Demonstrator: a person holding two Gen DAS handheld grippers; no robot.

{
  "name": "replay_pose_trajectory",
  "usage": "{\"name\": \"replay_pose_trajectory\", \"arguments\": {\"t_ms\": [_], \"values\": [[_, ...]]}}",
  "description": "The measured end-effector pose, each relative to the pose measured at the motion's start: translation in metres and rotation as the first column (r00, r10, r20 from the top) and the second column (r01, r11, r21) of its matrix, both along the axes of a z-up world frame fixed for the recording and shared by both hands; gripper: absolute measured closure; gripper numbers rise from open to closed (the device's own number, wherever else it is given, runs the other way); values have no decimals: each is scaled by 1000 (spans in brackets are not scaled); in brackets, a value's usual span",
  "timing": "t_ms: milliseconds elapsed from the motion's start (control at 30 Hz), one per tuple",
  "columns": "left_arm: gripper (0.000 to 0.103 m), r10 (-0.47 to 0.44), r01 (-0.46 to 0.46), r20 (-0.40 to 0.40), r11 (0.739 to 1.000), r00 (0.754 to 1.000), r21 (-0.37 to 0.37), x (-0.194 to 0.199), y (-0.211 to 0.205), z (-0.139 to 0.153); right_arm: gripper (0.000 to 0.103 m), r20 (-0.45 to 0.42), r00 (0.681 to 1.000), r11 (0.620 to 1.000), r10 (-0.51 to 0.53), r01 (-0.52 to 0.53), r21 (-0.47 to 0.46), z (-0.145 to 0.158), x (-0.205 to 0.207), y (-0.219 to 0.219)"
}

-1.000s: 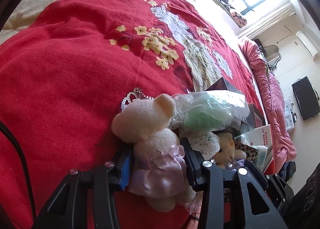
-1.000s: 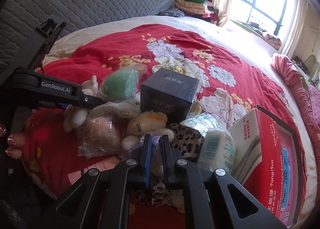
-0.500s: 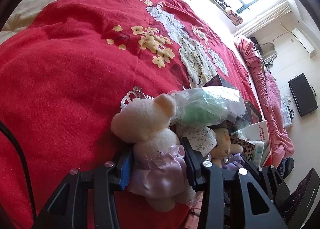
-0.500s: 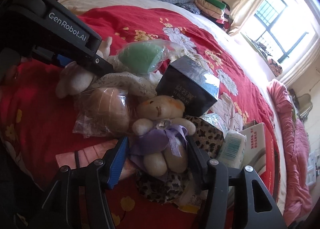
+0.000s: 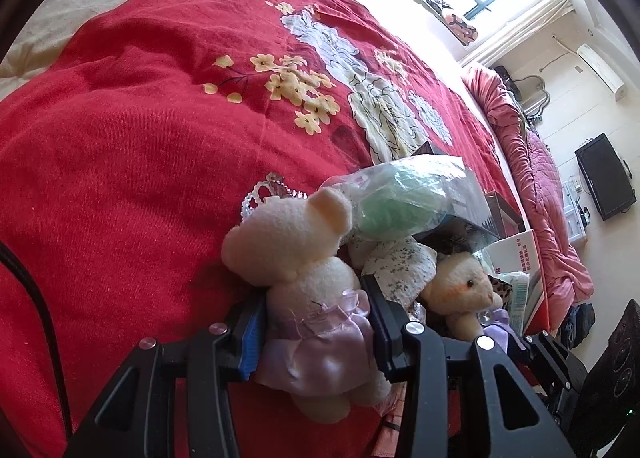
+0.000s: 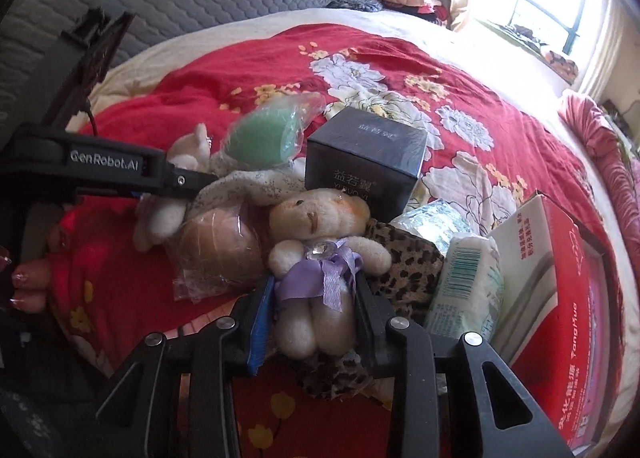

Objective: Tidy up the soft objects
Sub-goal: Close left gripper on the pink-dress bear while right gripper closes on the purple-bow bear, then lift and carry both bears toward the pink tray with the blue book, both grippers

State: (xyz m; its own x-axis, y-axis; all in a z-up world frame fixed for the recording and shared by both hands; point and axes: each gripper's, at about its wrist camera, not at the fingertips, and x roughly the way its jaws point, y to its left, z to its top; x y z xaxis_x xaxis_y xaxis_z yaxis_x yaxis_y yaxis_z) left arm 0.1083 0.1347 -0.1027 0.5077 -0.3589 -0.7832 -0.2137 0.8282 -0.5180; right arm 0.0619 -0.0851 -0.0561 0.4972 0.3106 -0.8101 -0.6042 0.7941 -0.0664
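A white teddy bear in a lilac dress (image 5: 304,258) lies at the left of a heap on the red bedspread (image 5: 140,138), and my left gripper (image 5: 316,310) is shut on its body. The right wrist view shows the same bear (image 6: 160,214) held by the left gripper (image 6: 188,178). A second cream bear with a purple ribbon (image 6: 320,218) lies face up in the heap. My right gripper (image 6: 314,314) has its jaws closing around this bear's waist and legs, both pads against its sides. In the left wrist view this second bear (image 5: 460,286) lies to the right.
The heap also holds a green sponge in a bag (image 6: 268,134), a black box (image 6: 368,154), a brown bagged ball (image 6: 218,246), leopard cloth (image 6: 408,254), a tissue pack (image 6: 468,278) and a red carton (image 6: 560,278). A person's toes (image 6: 28,278) show at left.
My right gripper went from shut to wide open around the ribbon bear, then narrowed onto it. The left gripper kept its hold on the lilac-dressed bear and stayed put.
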Motion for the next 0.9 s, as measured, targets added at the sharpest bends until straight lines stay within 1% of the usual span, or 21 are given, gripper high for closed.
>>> {"name": "replay_pose_trajectory", "arguments": {"t_ms": [133, 233, 300, 433, 633, 733, 900], "values": [[61, 0, 0, 12, 1000, 1000, -8, -2, 1, 2, 66, 13, 1000, 998, -24, 23, 64, 17, -7, -11], [63, -2, 2, 32, 1000, 999, -4, -7, 2, 7, 66, 38, 999, 996, -36, 33, 88, 27, -13, -18], [64, -4, 4, 44, 1000, 999, 8, -10, 2, 11, 66, 36, 999, 994, -40, 36, 101, 31, -15, -20], [64, 7, -7, 52, 1000, 999, 7, -19, 6, 15, 66, 47, 998, 993, -34, 28, 119, 37, -21, -22], [64, 20, -21, 77, 1000, 997, 19, -36, 6, 31, 66, 66, 998, 987, -24, 14, 159, 46, -32, -24], [64, 12, -18, 96, 998, 995, 56, -45, -2, 43, 66, 77, 997, 983, -30, 16, 186, 53, -35, -29], [64, -31, 19, 127, 995, 991, 98, -56, -26, 64, 66, 85, 995, 970, -57, 36, 238, 65, -39, -43]]}}
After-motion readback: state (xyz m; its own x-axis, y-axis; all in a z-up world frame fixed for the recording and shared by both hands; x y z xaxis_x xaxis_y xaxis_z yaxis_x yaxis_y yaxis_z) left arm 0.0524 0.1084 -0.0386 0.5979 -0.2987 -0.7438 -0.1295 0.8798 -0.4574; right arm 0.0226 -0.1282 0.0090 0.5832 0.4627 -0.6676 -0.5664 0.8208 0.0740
